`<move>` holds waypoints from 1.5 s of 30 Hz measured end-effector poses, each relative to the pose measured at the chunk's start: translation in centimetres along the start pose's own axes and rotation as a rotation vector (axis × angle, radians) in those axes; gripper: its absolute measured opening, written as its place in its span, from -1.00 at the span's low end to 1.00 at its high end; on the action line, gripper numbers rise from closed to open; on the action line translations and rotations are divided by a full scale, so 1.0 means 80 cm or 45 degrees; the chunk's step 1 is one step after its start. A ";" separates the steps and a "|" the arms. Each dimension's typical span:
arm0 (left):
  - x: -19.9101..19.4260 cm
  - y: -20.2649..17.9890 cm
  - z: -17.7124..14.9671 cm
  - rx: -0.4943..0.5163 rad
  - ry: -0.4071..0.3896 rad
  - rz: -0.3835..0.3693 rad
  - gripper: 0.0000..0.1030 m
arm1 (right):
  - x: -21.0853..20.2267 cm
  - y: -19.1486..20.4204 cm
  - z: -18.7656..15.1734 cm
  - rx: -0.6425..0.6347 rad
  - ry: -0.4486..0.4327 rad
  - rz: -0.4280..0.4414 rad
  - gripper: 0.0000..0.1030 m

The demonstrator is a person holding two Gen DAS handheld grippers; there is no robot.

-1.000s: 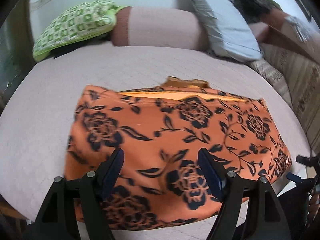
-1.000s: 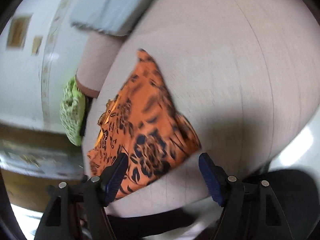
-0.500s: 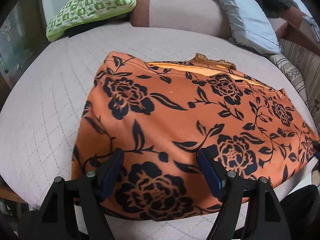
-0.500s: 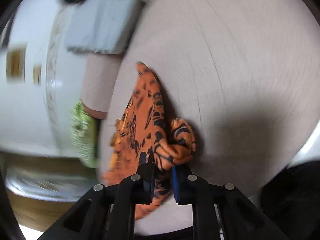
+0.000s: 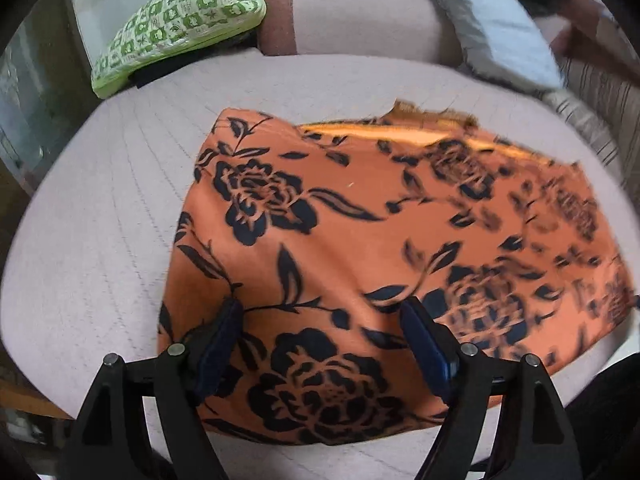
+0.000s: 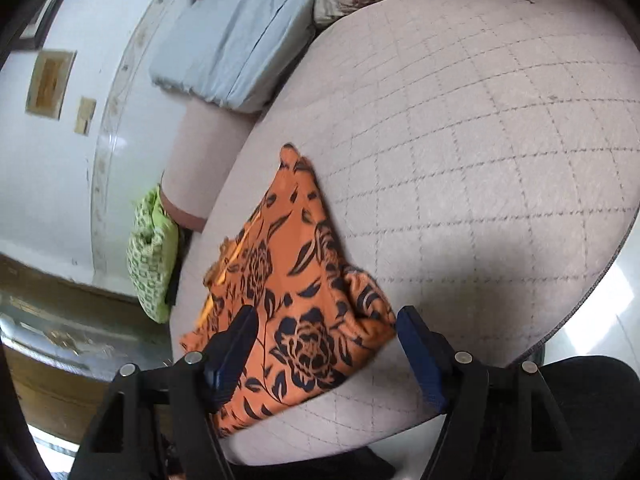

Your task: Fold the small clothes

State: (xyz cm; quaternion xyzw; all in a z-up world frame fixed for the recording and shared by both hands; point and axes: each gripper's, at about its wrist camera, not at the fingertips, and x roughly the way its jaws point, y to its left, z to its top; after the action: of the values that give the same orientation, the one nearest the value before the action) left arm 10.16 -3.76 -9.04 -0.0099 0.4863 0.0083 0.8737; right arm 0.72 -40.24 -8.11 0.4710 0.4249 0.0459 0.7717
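Note:
An orange garment with black flowers (image 5: 360, 220) lies spread on the pink quilted bed cover (image 5: 100, 220). My left gripper (image 5: 320, 306) hovers over the garment's near edge, its jaws wide and still opening, with flat cloth below them and nothing pinched. In the right wrist view the garment (image 6: 288, 248) runs away to the left, and its near corner (image 6: 368, 300) is bunched up. My right gripper (image 6: 326, 312) straddles that corner with its jaws opening; the pads stand clear of the cloth.
A green patterned pillow (image 5: 180, 20), a pink bolster (image 5: 360, 16) and a grey-blue pillow (image 5: 492, 28) line the head of the bed. Striped cushions (image 5: 592, 112) sit at the right. The bed's front edge (image 6: 580, 312) drops to a shiny floor.
The right gripper shut on the garment's corner half a second ago and has now let go, leaving it bunched. The left gripper moved in lower over the garment's near edge.

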 end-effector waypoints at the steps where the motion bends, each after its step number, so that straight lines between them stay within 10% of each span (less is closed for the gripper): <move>1: -0.002 -0.001 0.001 0.005 -0.013 0.004 0.59 | 0.000 0.001 0.005 0.000 -0.004 0.008 0.45; 17: 0.016 0.009 -0.005 0.042 -0.015 0.036 0.60 | 0.156 0.044 0.110 -0.314 0.497 0.067 0.43; 20: 0.017 0.010 -0.006 0.035 -0.025 0.026 0.60 | 0.161 0.056 0.104 -0.396 0.555 0.063 -0.57; 26: 0.018 0.012 -0.010 0.031 -0.035 0.007 0.61 | 0.142 0.099 0.078 -0.714 0.353 -0.220 -0.71; 29: 0.004 0.018 -0.004 0.002 -0.030 -0.029 0.61 | 0.162 0.072 0.082 -0.610 0.395 -0.267 -0.52; 32: -0.035 0.056 0.001 -0.112 -0.174 -0.065 0.61 | 0.124 0.090 0.091 -0.631 0.254 -0.290 0.51; 38: -0.026 0.175 0.002 -0.508 -0.077 -0.328 0.59 | 0.065 0.150 0.063 -0.762 0.086 -0.291 0.52; 45: 0.003 0.187 -0.003 -0.595 0.114 -0.541 0.49 | 0.113 0.222 -0.075 -0.997 0.388 -0.006 0.52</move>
State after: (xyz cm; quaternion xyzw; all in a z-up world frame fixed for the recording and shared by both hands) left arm 9.73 11.18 -9.49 -0.3122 0.4962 -0.0635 0.8077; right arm 8.15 -22.07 -1.24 0.1289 0.4857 0.2714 0.8208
